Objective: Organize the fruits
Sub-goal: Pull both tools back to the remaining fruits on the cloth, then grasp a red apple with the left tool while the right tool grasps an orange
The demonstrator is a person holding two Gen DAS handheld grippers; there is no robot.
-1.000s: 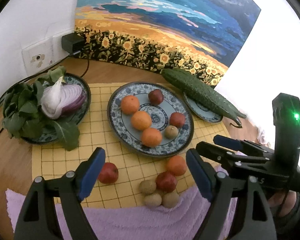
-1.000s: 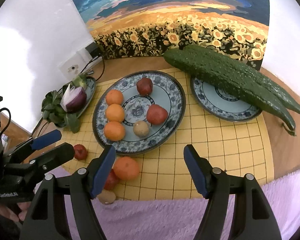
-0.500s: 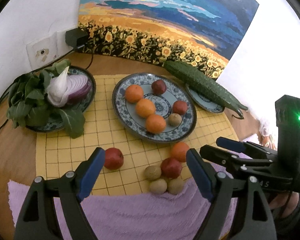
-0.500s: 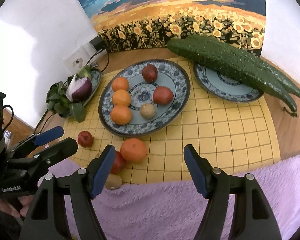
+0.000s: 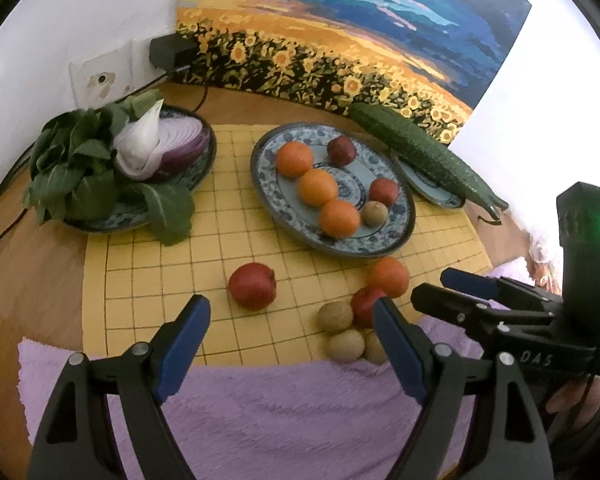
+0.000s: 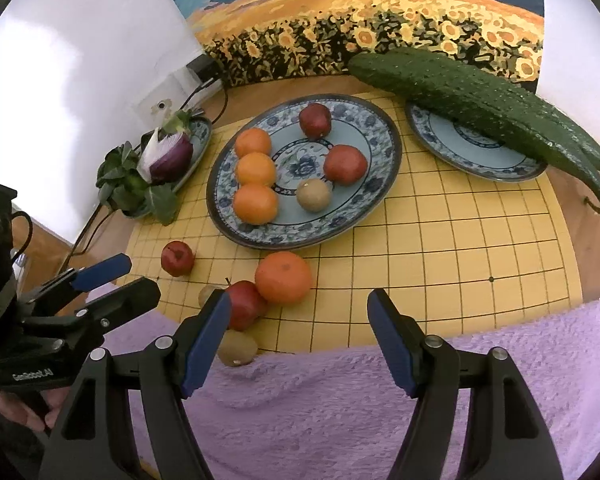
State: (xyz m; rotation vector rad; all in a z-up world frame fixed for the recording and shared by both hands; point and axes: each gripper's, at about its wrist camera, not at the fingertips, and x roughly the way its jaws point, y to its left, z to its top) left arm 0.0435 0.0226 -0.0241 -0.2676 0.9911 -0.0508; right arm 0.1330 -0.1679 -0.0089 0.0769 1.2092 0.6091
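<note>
A blue patterned fruit plate [image 5: 268,192] [image 6: 380,184] holds three oranges, two red apples and a kiwi. On the yellow grid mat in front of it lie a lone red apple [image 5: 253,286] [image 6: 177,258], an orange [image 5: 388,276] [image 6: 283,278], another red apple [image 5: 364,304] [image 6: 246,304] and kiwis [image 5: 334,317] [image 6: 238,348]. My left gripper [image 5: 288,340] is open and empty above the mat's near edge, just short of the lone apple. My right gripper [image 6: 298,332] is open and empty, near the orange.
A plate with purple onion and greens [image 5: 140,160] stands at the left. A small plate [image 6: 480,156] carries a long cucumber [image 6: 480,100] at the right. A purple towel [image 5: 280,412] covers the near edge. A painting and a wall socket stand behind.
Both grippers have drawn back and toward the near edge, so the plates look farther away. Both stay open. No fruit has moved.
</note>
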